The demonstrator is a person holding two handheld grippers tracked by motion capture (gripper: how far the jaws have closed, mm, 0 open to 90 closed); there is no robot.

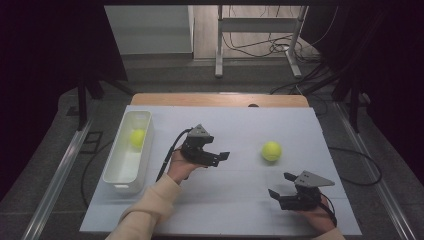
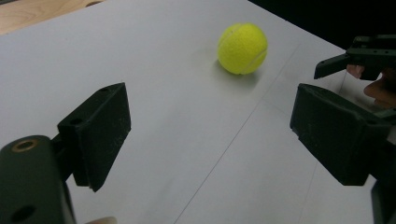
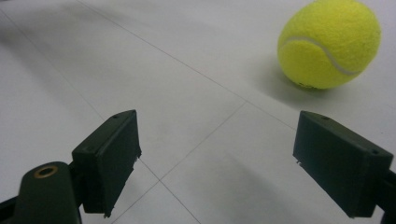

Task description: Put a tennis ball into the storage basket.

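The ball (image 1: 137, 137) in the bin (image 1: 116, 172) is blurred and partly masked by the bin's near wall. In the right gripper view, the ball (image 3: 329, 44) on the table is clipped at the top edge. In the left gripper view, the right gripper (image 2: 362, 58) is cut off by the picture's right edge. Surroundings beyond the table (image 1: 240, 130) are too dark to read.

The left claw (image 1: 214, 156) hangs over mid-table, jaws apart and empty, its sleeved forearm angling in from below. The right claw (image 1: 281, 186) sits low near the edge, jaws spread, empty too.
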